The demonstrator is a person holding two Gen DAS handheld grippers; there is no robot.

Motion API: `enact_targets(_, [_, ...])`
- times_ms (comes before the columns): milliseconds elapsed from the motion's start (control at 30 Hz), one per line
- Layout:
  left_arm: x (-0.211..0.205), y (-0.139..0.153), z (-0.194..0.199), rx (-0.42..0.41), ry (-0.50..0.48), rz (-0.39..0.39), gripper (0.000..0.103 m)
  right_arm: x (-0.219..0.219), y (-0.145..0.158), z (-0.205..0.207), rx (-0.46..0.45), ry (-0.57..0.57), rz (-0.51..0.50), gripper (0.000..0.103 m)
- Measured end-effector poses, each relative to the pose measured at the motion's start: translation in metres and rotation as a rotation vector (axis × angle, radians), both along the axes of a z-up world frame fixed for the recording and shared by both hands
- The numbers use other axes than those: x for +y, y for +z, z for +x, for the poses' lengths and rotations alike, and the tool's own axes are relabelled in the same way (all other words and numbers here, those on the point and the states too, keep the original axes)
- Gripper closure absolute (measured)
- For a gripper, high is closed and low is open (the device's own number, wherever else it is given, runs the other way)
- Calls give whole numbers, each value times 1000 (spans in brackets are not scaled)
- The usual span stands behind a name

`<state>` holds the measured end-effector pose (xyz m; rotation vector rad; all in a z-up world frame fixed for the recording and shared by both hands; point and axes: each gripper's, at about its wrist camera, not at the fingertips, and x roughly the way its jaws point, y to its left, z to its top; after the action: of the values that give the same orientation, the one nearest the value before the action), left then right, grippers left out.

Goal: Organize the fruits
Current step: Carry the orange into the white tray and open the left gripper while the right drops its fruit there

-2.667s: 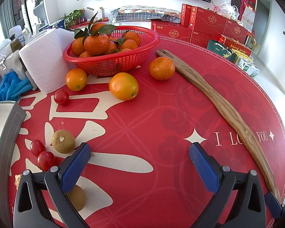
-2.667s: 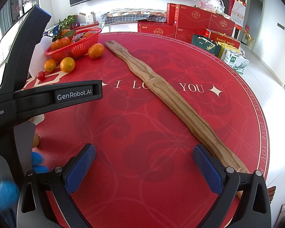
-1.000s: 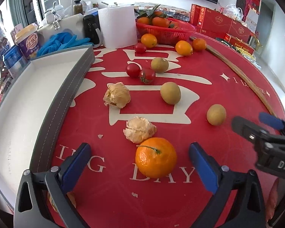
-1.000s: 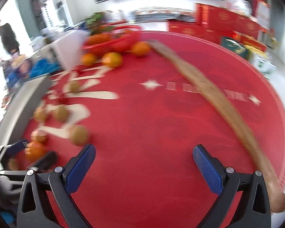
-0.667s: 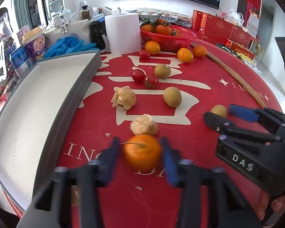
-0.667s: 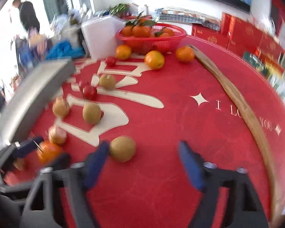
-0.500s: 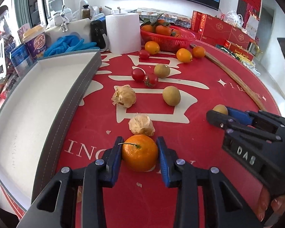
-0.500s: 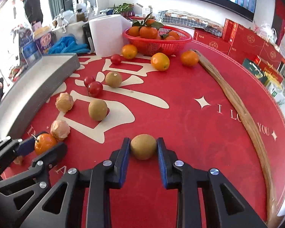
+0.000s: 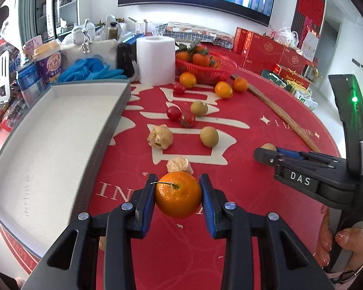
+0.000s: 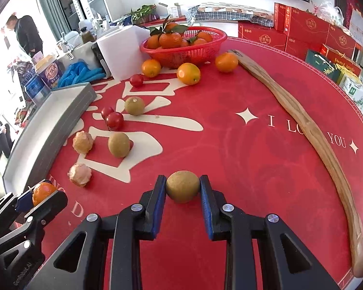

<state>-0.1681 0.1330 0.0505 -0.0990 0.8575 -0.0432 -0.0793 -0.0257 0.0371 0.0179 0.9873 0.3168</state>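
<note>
Red cloth with white letters covers the round table [image 10: 266, 91], and a grey tray [image 9: 48, 140] sits at its left side. My left gripper [image 9: 178, 194] squeezes an orange [image 9: 178, 194] near the tray. My right gripper [image 10: 183, 189] squeezes a brown kiwi [image 10: 183, 189] on the cloth.

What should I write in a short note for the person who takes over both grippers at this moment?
Left gripper: shut on the orange with stem, near the grey tray.
Right gripper: shut on a kiwi.
Tray: nothing in it yet, so no fruit is sorted.
On the red mat: two more kiwis, three cherry tomatoes, two peeled fruits, three loose oranges by the red basket.
Left to do: place both held fruits, then collect the rest.
</note>
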Motion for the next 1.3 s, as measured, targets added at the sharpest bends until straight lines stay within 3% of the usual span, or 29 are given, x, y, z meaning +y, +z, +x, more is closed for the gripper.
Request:
enact_targets(200, [28, 21, -6, -64, 41, -21, 65, 17, 14, 0, -2, 34, 15, 74])
enact_targets(333, [58, 30, -7, -108, 121, 37, 65, 49, 27, 1, -25, 92, 1, 74])
enact_targets(467, [102, 30, -4, -103, 213, 38, 65, 84, 35, 4, -31, 164, 4, 74])
enact_targets(767, [173, 2, 4, -32, 340, 57, 65, 173, 42, 9, -14, 324, 43, 74])
enact_targets(1133, [189, -28, 6, 17, 360, 35, 63, 228, 26, 17, 9, 380, 6, 74])
enact_targets(1233, [190, -28, 6, 7, 363, 38, 42, 232, 23, 19, 29, 388, -3, 73])
enact_targets(1300, [191, -25, 4, -22, 373, 46, 24, 231, 23, 19, 39, 407, 35, 53])
